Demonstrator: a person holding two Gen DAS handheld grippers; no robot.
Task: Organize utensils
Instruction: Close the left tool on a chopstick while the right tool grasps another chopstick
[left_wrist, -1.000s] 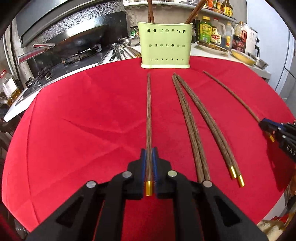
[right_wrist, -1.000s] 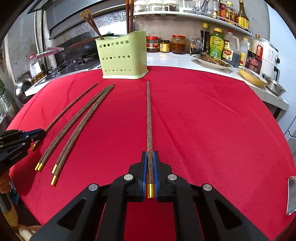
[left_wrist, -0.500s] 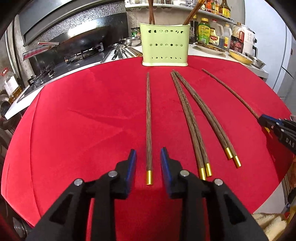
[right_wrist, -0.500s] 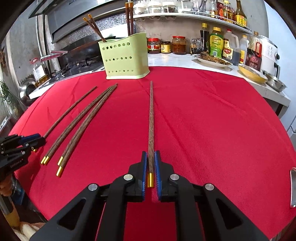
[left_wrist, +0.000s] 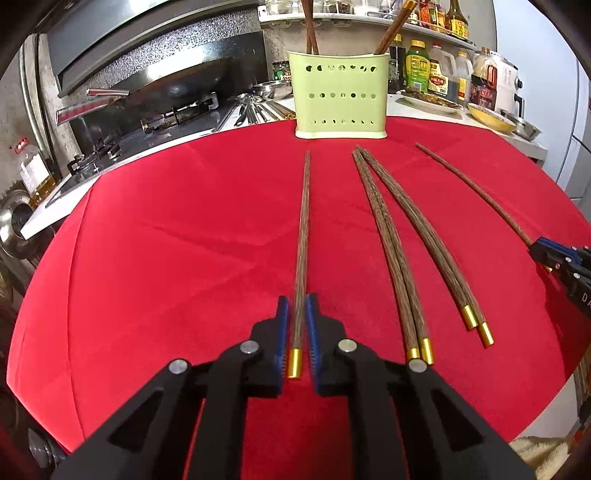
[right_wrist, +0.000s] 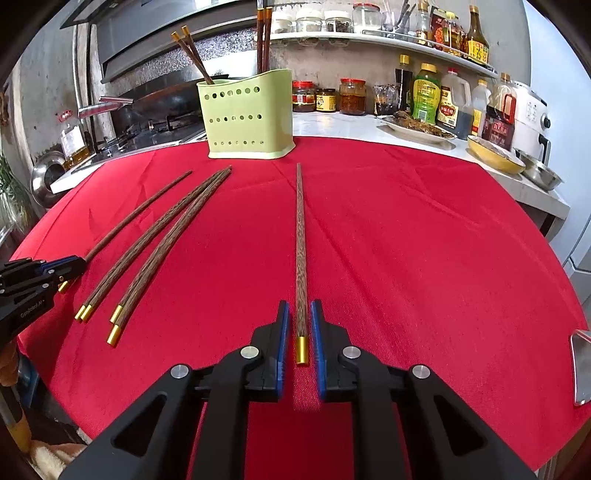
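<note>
Long brown chopsticks with gold caps lie on a red cloth (left_wrist: 166, 258). A green perforated utensil holder (left_wrist: 340, 96) stands at the far edge and holds several chopsticks; it also shows in the right wrist view (right_wrist: 245, 114). My left gripper (left_wrist: 295, 310) has its blue pads nearly closed around one chopstick (left_wrist: 303, 236) near its gold end, with a small gap showing. My right gripper (right_wrist: 298, 314) is open a little around another chopstick (right_wrist: 300, 240), not touching it. Two pairs of chopsticks (left_wrist: 402, 251) lie between the two grippers.
A stove with a wok (left_wrist: 166, 88) is at the back left. Bottles and jars (right_wrist: 424, 92), a plate and bowls (right_wrist: 495, 155) line the counter at the back right. The cloth's near edge drops off below the grippers.
My left gripper opened, then closed in again around its chopstick. My right gripper loosened from shut to slightly open around its chopstick.
</note>
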